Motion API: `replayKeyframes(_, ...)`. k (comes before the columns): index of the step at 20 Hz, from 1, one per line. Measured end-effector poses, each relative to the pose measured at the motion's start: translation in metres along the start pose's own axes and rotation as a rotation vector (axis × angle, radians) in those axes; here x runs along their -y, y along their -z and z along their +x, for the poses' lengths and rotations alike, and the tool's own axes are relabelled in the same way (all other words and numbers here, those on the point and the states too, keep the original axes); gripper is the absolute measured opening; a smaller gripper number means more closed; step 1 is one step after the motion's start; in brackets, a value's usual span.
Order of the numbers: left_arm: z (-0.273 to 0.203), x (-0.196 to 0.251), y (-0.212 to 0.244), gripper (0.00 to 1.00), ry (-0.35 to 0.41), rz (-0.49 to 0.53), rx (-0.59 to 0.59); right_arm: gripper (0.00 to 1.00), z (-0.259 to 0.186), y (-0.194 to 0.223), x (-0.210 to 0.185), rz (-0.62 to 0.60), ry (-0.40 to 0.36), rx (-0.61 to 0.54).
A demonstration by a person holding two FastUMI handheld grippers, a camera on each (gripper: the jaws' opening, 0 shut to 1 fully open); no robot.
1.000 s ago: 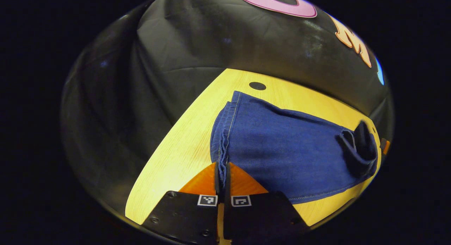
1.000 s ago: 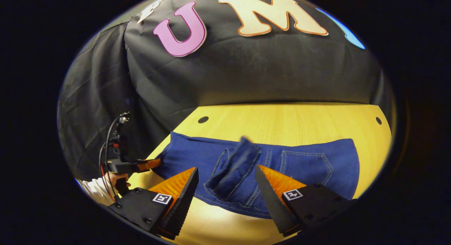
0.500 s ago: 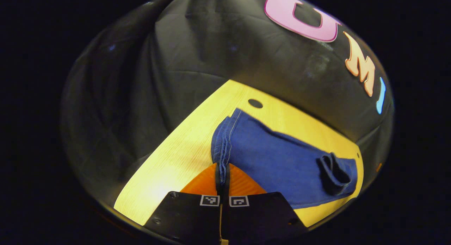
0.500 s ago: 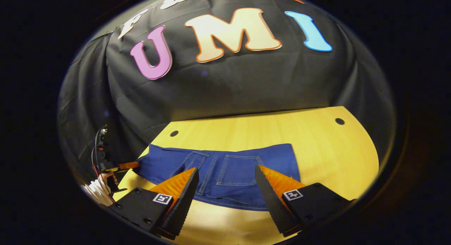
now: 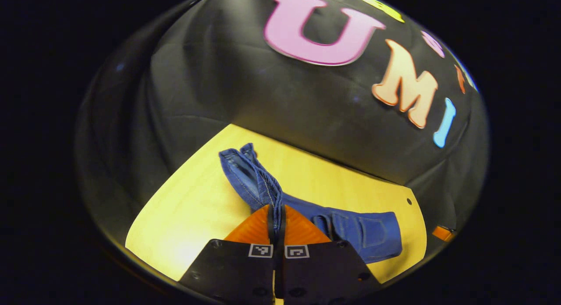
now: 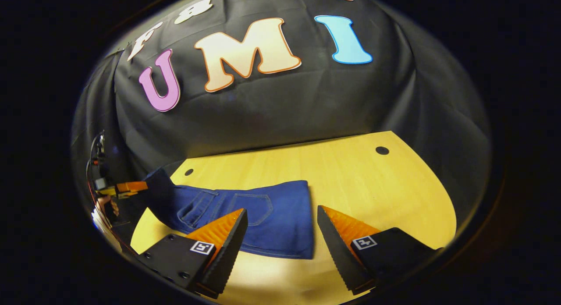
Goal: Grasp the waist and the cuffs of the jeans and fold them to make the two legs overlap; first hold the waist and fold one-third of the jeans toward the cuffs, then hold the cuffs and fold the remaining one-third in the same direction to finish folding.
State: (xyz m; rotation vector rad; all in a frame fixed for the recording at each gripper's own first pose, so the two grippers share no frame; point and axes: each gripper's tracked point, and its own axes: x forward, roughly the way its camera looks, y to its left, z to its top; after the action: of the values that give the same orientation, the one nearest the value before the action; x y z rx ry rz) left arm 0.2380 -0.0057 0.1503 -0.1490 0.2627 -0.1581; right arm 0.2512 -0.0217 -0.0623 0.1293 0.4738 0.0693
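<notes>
Left tongs (image 5: 276, 217): closed tight on the cuff end of the jeans (image 5: 350, 228), denim pinched between both fingers. Cuffs are lifted off the worktop (image 5: 184, 208); hem edges stick up past the fingertips, bunched and twisted, stitching visible. From the clamp point the fabric drops away to the waist section, which lies flat on the worktop with a back pocket facing up.

Right tongs (image 6: 280, 226): open, wide gap between the fingers, holding nothing. They sit above the near edge of the jeans (image 6: 263, 217); whether the tips touch the fabric can't be told.

In the right gripper view the waist part of the jeans lies flat on the worktop (image 6: 372, 182), two back pockets up, folded edge toward the right tongs. On the far side of the jeans from the right tongs, the denim rises off the worktop toward the left tongs (image 6: 131, 186), with a hand (image 6: 105, 206) just below them. Worktop holes (image 6: 382, 150) sit beyond the jeans, near the booth wall.
</notes>
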Motion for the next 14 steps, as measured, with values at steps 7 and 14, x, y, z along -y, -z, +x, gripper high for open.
replayKeyframes(7, -0.011, 0.159, -0.003, 0.00, 0.131, 0.119, 0.019, 0.94, -0.003, 0.000, 0.066, -0.037, 0.012, -0.014)
replayKeyframes(14, 0.022, 0.256, 0.119, 0.00, 0.173, 0.313, -0.186, 0.94, 0.000, 0.008, 0.108, -0.038, 0.021, -0.034)
